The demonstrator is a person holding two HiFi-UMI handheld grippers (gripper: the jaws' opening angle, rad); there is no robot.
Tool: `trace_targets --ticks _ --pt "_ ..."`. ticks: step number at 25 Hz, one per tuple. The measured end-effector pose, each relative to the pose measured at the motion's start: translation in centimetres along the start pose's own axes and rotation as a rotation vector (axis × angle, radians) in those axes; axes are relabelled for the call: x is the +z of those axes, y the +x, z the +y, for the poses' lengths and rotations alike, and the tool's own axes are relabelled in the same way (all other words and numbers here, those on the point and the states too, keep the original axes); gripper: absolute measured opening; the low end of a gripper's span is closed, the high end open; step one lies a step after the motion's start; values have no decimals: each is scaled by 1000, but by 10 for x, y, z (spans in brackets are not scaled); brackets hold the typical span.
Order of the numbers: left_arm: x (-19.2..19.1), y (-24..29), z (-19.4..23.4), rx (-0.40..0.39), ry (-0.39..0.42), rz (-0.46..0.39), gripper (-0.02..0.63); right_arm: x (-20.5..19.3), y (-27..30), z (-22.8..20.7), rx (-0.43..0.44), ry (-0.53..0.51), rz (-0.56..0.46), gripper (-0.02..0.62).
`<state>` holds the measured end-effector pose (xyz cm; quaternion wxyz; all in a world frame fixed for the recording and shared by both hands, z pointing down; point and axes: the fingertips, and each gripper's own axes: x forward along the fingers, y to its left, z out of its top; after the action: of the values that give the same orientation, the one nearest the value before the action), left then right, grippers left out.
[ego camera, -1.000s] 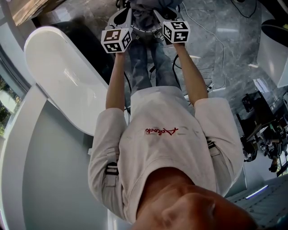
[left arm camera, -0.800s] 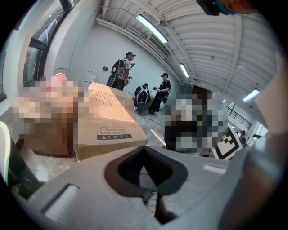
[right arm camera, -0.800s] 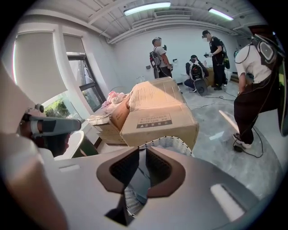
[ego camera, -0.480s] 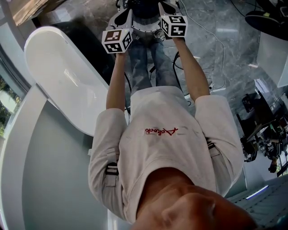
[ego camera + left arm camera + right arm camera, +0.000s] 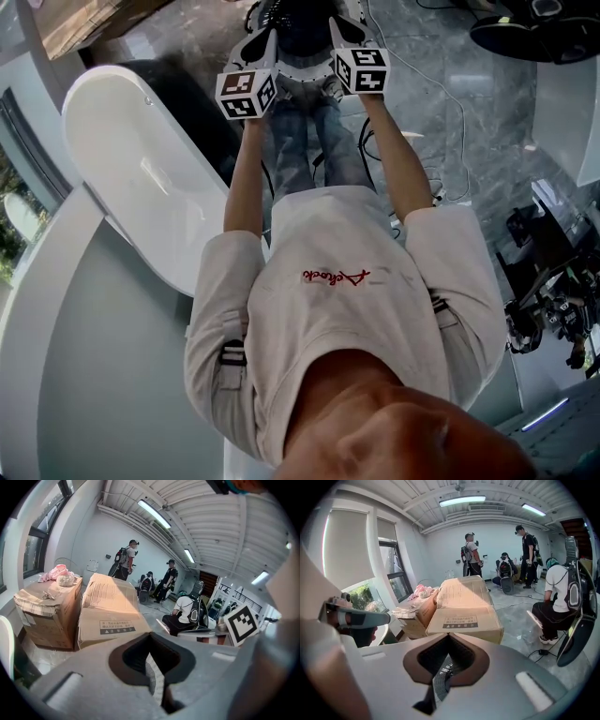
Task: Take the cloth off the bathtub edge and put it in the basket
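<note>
In the head view both grippers are held out ahead of the person, over the grey marble floor at the top edge. My left gripper (image 5: 265, 23) and my right gripper (image 5: 339, 21) sit side by side, their marker cubes facing up. A dark shape (image 5: 302, 21) lies between their tips; I cannot tell what it is. Seen in its own view, the left gripper (image 5: 157, 686) is shut with nothing in it, and so is the right gripper (image 5: 440, 681). The white bathtub (image 5: 141, 159) stands to the left with no cloth on its visible edge. No basket is plainly in view.
Cardboard boxes (image 5: 464, 606) stand ahead, one with a pink bundle (image 5: 58, 573) on top. Several people (image 5: 471, 552) stand or sit further back. Cables (image 5: 450, 94) cross the floor and dark equipment (image 5: 553, 300) crowds the right side. A white ledge (image 5: 56, 356) runs beside the tub.
Grey-blue stuff that showed between the gripper tips a second ago is gone from sight, and a dark shape shows there. Both grippers have lifted a little.
</note>
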<state>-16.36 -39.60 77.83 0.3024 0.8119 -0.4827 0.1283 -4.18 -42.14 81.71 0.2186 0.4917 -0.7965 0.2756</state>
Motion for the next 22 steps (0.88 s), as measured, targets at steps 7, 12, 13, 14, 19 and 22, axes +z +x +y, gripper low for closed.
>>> trace_targets --ticks 7,12,13,14,19,22 --pt "37 -12 -25 -5 66 -47 0 41 -45 4 6 -49 -105 3" --pt "60 -15 -43 -24 85 -79 0 68 -71 8 12 -64 -175 3" --pt "63 -17 -47 -28 88 -85 0 72 -76 9 11 -66 -186 3" --pt "66 -18 -51 -32 93 -90 0 76 -81 9 11 -67 -197 3" --pt "90 -27 -70 -48 135 -127 0 98 -111 7 10 -50 -262 4" --pt "105 -33 -75 -48 153 -148 0 109 -125 2 -2 -49 -290 4"
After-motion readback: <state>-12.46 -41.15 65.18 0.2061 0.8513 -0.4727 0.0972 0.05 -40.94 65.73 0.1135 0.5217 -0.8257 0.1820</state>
